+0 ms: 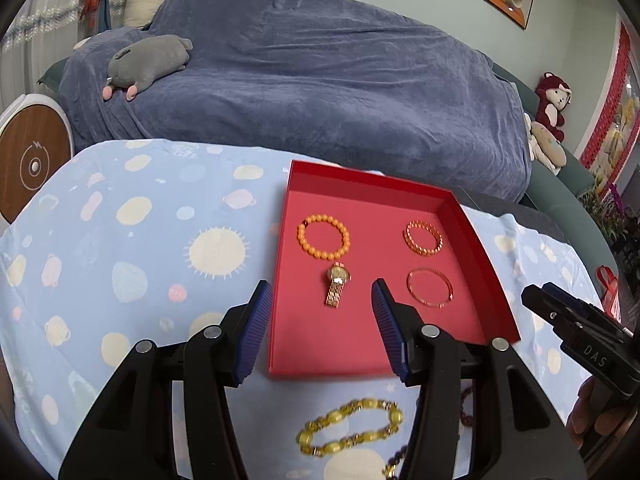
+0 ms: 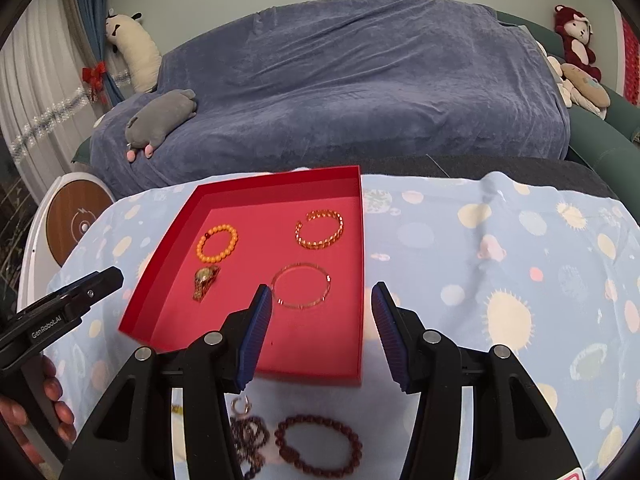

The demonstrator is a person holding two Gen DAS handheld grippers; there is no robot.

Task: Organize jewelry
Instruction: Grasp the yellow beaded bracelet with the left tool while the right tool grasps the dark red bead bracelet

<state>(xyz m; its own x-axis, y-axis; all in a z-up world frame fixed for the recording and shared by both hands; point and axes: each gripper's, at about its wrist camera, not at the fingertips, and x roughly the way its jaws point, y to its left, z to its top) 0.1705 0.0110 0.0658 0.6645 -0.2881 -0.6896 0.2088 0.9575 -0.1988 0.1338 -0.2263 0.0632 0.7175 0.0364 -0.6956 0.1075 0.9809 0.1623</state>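
We've got four pieces in the tray (image 1: 472, 240), both jaws spread and empty, so next we reckon it's the yellow bracelet (image 1: 352, 428) or dark bracelet (image 2: 318, 446) on the worktop.

From my left wrist view, a dark beaded bracelet (image 1: 466, 398) sat mostly hidden behind the left gripper's (image 1: 322, 334) black frame, its clasp end cut off by the bottom edge. In the right wrist view another dark strand (image 2: 248, 436) disappeared behind the right gripper (image 2: 322, 334), and the watch (image 2: 204, 281) face was too small to read (glare, too).
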